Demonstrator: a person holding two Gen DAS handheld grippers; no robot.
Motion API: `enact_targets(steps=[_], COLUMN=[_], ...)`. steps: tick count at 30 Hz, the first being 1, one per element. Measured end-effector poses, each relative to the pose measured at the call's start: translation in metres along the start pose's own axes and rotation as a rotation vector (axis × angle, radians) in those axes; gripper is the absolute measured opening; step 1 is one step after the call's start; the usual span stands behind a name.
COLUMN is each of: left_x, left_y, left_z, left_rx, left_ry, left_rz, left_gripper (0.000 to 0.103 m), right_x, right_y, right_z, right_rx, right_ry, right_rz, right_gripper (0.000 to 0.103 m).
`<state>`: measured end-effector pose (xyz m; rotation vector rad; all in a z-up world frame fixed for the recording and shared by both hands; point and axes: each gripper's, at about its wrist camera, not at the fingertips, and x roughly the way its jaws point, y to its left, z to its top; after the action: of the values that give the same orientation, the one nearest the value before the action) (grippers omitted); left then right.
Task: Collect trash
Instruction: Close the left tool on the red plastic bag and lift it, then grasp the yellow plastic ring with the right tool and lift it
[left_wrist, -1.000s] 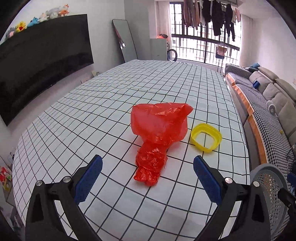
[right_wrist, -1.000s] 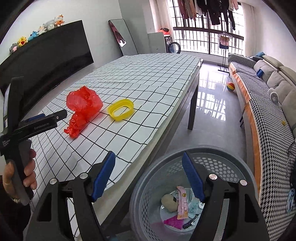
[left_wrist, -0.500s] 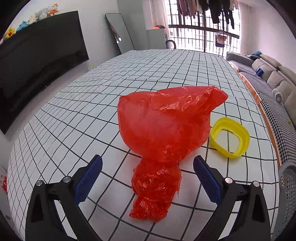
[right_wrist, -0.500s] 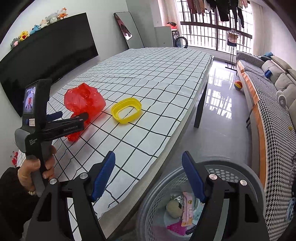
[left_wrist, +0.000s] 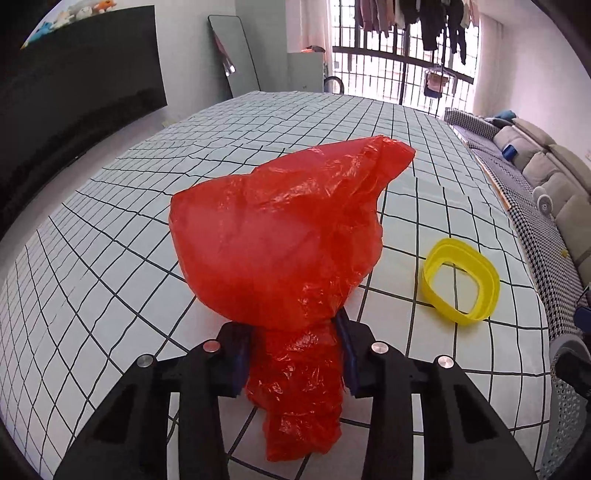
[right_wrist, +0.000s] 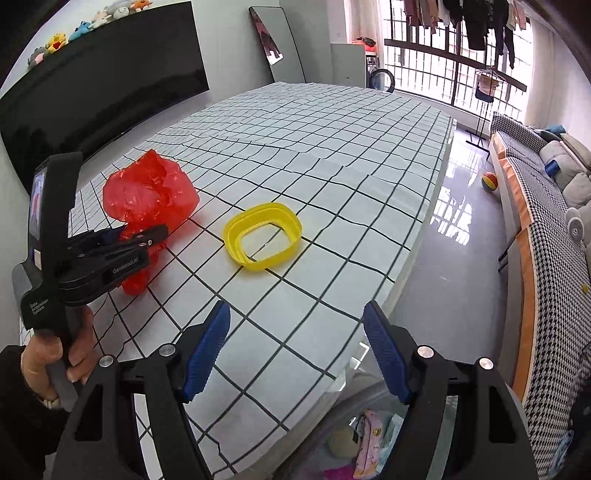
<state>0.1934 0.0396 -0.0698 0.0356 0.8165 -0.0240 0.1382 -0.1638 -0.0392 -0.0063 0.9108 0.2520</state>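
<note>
A crumpled red plastic bag (left_wrist: 280, 240) lies on the checked tablecloth (left_wrist: 110, 266). My left gripper (left_wrist: 295, 354) is shut on the bag's narrow neck, blue pads pressed against both sides. The bag (right_wrist: 147, 192) and the left gripper (right_wrist: 122, 240) also show in the right wrist view at the left. A yellow plastic ring (right_wrist: 263, 236) lies to the right of the bag, also in the left wrist view (left_wrist: 461, 282). My right gripper (right_wrist: 295, 350) is open and empty, above the table's near edge, short of the ring.
A grey mesh trash basket (right_wrist: 369, 443) stands on the floor below the table's near edge, with several items inside. A sofa (right_wrist: 546, 206) runs along the right. A dark TV (right_wrist: 92, 96) hangs on the left wall.
My left gripper moved forward to the red bag and shut on its neck. My right gripper rose from over the basket toward the table and the yellow ring.
</note>
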Motion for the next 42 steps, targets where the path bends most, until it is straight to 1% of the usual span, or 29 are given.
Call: enact_targets(steps=[6, 9, 12, 13, 14, 18, 26, 29, 32, 33, 34, 38, 42], left_x=[-0.017, -0.023, -0.024, -0.024, -0.022, -0.022, -0.021, -0.021, -0.021, -0.021, -0.021, -0.019, -0.021], left_y=[0.004, 0.005, 0.009, 0.011, 0.012, 0.017, 0.019, 0.022, 0.023, 0.022, 0.023, 0.021, 0.017], left_z=[0.001, 0.005, 0.006, 0.006, 0.008, 0.009, 0.010, 0.011, 0.011, 0.011, 0.011, 0.011, 0.011], left_rx=[0.003, -0.005, -0.022, -0.029, -0.035, -0.056, -0.075, -0.078, -0.080, -0.079, -0.078, -0.072, -0.066], left_ry=[-0.076, -0.095, -0.095, -0.093, -0.091, -0.085, -0.081, -0.079, -0.078, -0.079, -0.080, -0.074, -0.086], left_rz=[0.069, 0.092, 0.095, 0.097, 0.097, 0.093, 0.088, 0.086, 0.087, 0.089, 0.093, 0.098, 0.094], left_gripper=[0.034, 0.034, 0.034, 0.034, 0.034, 0.034, 0.034, 0.034, 0.034, 0.034, 0.034, 0.034, 0.034], right_x=[0.031, 0.047, 0.061, 0.065, 0.069, 0.083, 0.108, 0.116, 0.116, 0.116, 0.115, 0.102, 0.074], right_y=[0.010, 0.014, 0.019, 0.020, 0.022, 0.030, 0.039, 0.042, 0.043, 0.042, 0.042, 0.037, 0.034], right_z=[0.025, 0.036, 0.044, 0.046, 0.048, 0.057, 0.065, 0.065, 0.065, 0.065, 0.064, 0.062, 0.053], right_rx=[-0.067, -0.098, -0.134, -0.148, -0.163, -0.210, -0.237, -0.247, -0.236, -0.230, -0.226, -0.196, -0.160], right_ry=[0.021, 0.042, 0.063, 0.069, 0.071, 0.084, 0.133, 0.153, 0.142, 0.139, 0.133, 0.109, 0.069], right_rz=[0.001, 0.018, 0.031, 0.038, 0.044, 0.040, 0.053, 0.042, 0.038, 0.040, 0.042, 0.043, 0.017], right_gripper=[0.071, 0.071, 0.072, 0.076, 0.077, 0.080, 0.081, 0.080, 0.080, 0.077, 0.071, 0.070, 0.070])
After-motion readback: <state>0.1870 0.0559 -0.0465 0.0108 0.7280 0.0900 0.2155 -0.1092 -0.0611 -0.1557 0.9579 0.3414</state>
